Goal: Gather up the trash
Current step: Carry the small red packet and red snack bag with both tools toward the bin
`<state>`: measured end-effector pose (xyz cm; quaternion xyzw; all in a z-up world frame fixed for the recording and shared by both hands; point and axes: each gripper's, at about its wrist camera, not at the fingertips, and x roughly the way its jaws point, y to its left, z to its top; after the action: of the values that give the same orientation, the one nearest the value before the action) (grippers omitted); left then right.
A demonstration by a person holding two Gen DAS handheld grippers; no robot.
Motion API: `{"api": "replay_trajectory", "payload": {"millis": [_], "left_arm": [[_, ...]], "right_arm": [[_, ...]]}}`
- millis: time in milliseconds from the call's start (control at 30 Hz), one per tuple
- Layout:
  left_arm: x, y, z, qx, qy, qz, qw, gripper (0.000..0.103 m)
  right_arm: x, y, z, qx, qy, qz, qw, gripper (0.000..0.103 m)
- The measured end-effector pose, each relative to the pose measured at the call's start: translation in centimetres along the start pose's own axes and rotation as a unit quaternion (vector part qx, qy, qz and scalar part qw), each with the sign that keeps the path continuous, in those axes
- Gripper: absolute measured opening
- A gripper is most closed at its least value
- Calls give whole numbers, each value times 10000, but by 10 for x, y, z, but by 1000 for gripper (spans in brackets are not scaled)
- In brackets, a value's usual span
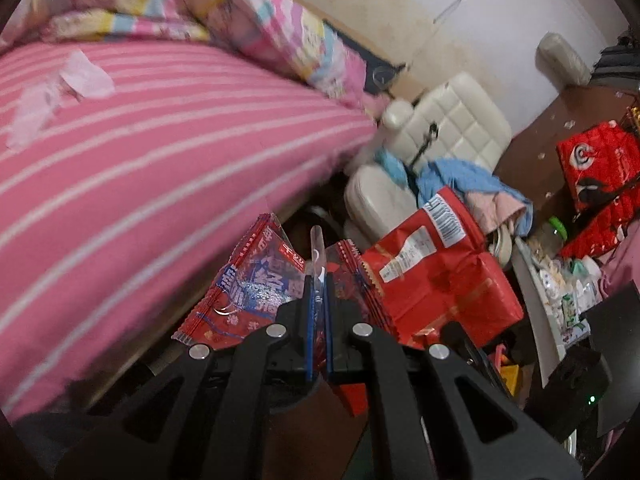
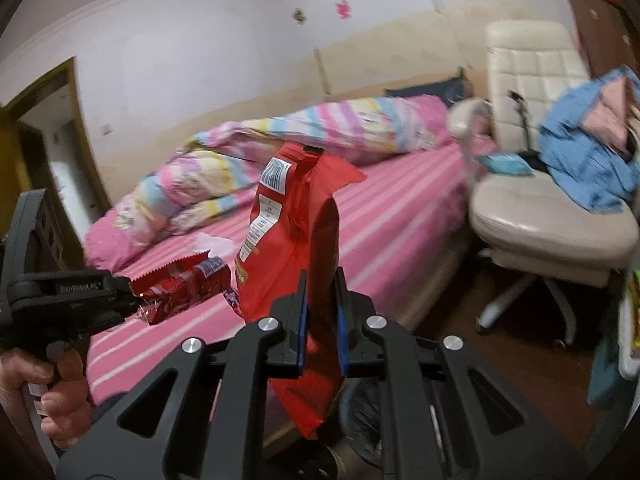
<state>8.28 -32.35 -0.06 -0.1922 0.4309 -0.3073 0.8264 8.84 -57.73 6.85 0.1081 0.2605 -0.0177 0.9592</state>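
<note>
My left gripper [image 1: 318,280] is shut on a crinkled red and blue snack wrapper [image 1: 244,284], which fans out to both sides of the pads. The same gripper [image 2: 134,300] shows at the left of the right wrist view, held by a hand, with the wrapper [image 2: 180,286] sticking out of it. My right gripper [image 2: 322,280] is shut on a tall red snack bag [image 2: 292,220] that stands upright between the blue pads. That red bag [image 1: 436,272] also hangs just right of my left gripper. White crumpled tissue [image 1: 60,92] lies on the pink striped bed [image 1: 140,168].
A folded pastel quilt [image 2: 248,152] lies across the bed [image 2: 400,208]. A cream office chair [image 2: 540,200] with blue clothes [image 2: 592,148] stands beside the bed. Red boxes [image 1: 600,168] and a cluttered desk [image 1: 560,288] are at the right. A doorway [image 2: 52,148] is at the far left.
</note>
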Motion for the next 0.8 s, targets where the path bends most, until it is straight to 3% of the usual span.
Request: {"api": "replay_trajectory", "payload": {"millis": [167,300,400,533,667,733,800], "left_arm": [[65,-1,-17,-136,553,-146,9983,4],[107,-5,-36,447,981,152,9941,4],[135,-2,-42,457,1359,91,9896,4],[176,14,-44,-32,1867,-143,9823,4],[213,39,-58,-527,2275,-97,9723,5],[223,47,-64,-645,2436,-46,9677,6],[228,53,-68,-620,2484,107,9666,19]], "right_arm": [[8,-30,-39,281,390,-556,9973,12],[22,-38,-63,410,773,-891,9922,12],[33,-43,-90,389,1105,-1127,9867,12],[65,-39,-124,469,1588,-1345,9770,12],[98,-54,-130,451,1876,-1503,9696,12],[111,-56,-149,452,2070,-1583,9644,12],[120,-59,-154,447,2170,-1644,9612,12]]}}
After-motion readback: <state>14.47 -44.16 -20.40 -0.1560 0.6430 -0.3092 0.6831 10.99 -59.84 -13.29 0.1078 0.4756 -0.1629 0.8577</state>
